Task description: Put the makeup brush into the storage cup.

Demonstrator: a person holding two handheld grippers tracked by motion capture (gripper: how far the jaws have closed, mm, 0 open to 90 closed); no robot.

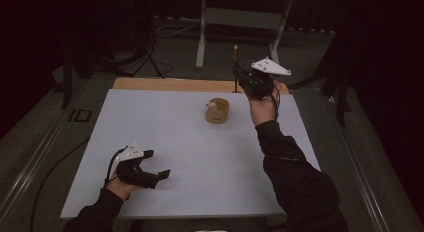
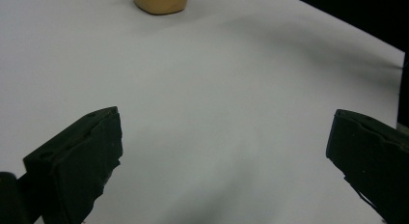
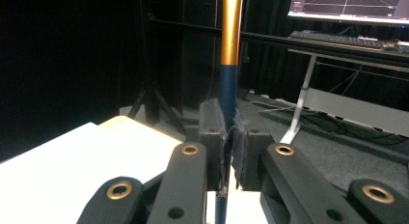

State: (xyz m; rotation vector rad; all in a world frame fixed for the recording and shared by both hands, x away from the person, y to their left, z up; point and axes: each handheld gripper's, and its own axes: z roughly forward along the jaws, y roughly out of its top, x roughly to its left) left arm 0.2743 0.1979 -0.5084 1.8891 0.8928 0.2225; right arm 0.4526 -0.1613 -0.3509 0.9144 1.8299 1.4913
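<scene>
Pen (image 3: 230,45) stands straight up, its long axis running up and down, with the gold end on top and the dark blue part below. The right gripper (image 3: 232,151) has its jaws pressed shut on the blue part. In the high view the pen (image 1: 236,67) is at the far edge of the surface (image 1: 200,162), at about 1 o'clock from the middle, held up by the right gripper (image 1: 245,78). A small tan cup (image 1: 218,111) sits near it, toward 12 o'clock. The left gripper (image 1: 157,172) rests low at about 8 o'clock, well apart from the cup. Its jaws are spread wide with nothing between them, over the bare white surface (image 2: 217,113), facing the cup (image 2: 160,2).
</scene>
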